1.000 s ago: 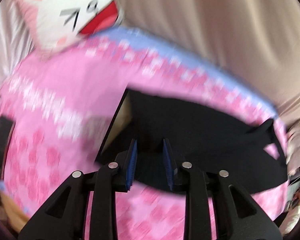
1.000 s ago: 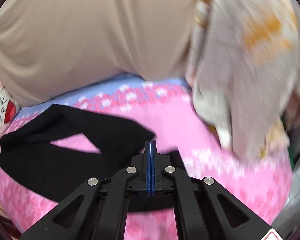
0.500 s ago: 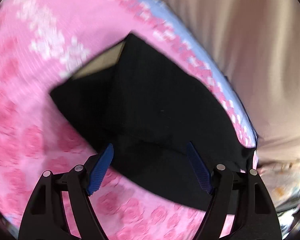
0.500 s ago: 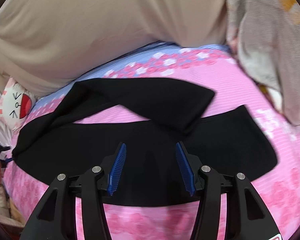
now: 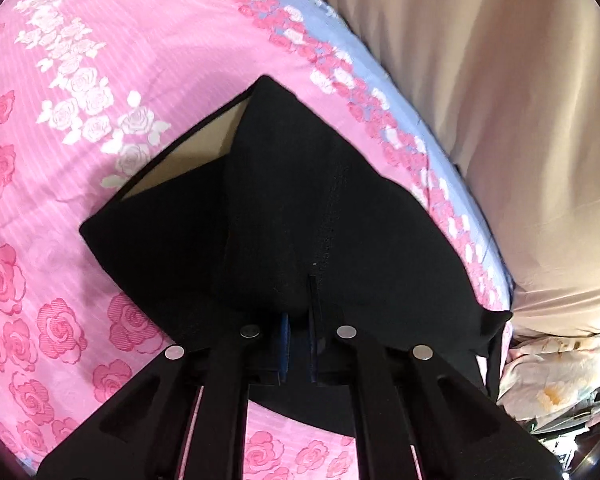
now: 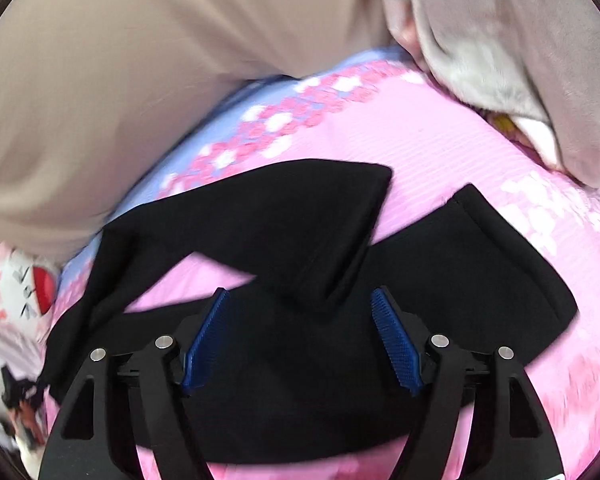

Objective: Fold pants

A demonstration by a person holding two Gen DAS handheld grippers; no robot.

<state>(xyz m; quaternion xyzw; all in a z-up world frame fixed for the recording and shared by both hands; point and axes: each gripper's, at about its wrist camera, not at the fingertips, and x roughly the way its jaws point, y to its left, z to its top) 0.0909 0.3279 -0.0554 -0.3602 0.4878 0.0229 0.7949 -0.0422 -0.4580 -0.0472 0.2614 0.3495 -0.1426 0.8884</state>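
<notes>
Black pants (image 5: pixel 340 216) lie rumpled, pinched by left tongs (image 5: pixel 298 344); right tongs (image 6: pixel 300 336) opening above them.

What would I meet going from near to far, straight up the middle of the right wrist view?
Right gripper, jaws opening over the cloth → black fabric pants → pink rose-patterned bedsheet → its pale blue flowered border → beige draped cloth.

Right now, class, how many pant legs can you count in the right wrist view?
2: one leg lies folded across the pink sheet toward the left; the other runs right, beneath it. Nothing suggests more hidden.
</notes>
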